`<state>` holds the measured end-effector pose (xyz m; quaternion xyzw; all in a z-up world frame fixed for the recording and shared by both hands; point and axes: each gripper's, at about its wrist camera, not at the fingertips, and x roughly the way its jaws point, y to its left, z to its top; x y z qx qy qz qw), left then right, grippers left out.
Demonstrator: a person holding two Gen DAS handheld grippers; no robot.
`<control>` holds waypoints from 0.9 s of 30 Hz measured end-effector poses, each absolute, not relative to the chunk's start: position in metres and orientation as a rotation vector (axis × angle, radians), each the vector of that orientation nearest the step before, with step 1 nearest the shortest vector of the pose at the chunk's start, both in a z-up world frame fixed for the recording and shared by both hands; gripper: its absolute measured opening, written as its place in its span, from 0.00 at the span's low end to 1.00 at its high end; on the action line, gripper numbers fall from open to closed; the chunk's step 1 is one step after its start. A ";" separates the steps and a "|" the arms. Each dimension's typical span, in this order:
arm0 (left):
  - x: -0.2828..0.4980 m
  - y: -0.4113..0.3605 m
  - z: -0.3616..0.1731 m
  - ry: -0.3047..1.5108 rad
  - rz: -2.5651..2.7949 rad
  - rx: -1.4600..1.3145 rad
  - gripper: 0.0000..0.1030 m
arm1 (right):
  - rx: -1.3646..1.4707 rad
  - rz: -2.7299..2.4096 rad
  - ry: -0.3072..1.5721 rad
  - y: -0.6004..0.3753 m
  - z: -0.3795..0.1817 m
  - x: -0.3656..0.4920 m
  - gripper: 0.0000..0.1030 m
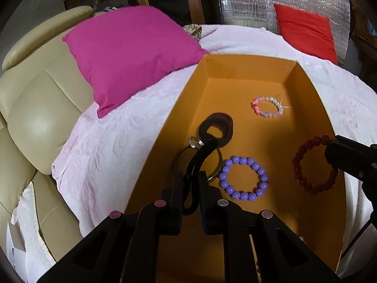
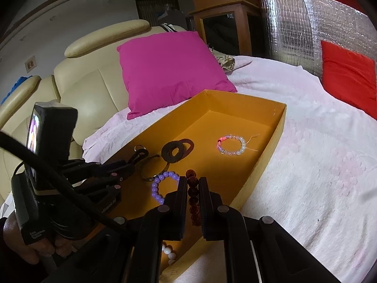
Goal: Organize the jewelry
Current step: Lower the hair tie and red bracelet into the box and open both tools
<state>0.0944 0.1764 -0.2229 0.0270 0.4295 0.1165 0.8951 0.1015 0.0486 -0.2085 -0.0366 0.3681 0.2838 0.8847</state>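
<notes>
Now the dark red bead bracelet [image 2: 193,195] sits low in the middle, squeezed by the right gripper [image 2: 193,188]. Left gripper [image 1: 190,184] pinches a black hair band [image 1: 200,155] over the orange box [image 1: 315,99] on the bed [image 2: 306,153].

A: Where does the left wrist view sit?

B: Close above the orange box [image 1: 313,108], facing down its length toward the magenta pillow [image 1: 132,54].

A: And the right wrist view?

B: Near the same orange box [image 2: 271,151], looking across it from the right side, with the left gripper [image 2: 139,154] in frame.

A: Shared ground?

B: The box interior, both pillows, the pink blanket [image 1: 113,141].
</notes>
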 end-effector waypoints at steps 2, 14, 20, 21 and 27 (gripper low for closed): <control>0.095 0.176 -0.226 0.903 0.245 0.059 0.13 | -0.074 0.587 0.773 0.048 -0.210 0.103 0.10; 0.099 0.177 -0.236 0.953 0.253 0.072 0.12 | -0.080 0.561 0.811 0.046 -0.223 0.109 0.10; 0.099 0.177 -0.243 0.990 0.255 0.082 0.13 | -0.072 0.555 0.819 0.044 -0.224 0.111 0.10; 0.100 0.177 -0.244 0.995 0.255 0.085 0.13 | -0.073 0.556 0.818 0.044 -0.225 0.111 0.10; 0.101 0.175 -0.247 1.007 0.261 0.106 0.13 | -0.080 0.555 0.818 0.045 -0.226 0.111 0.10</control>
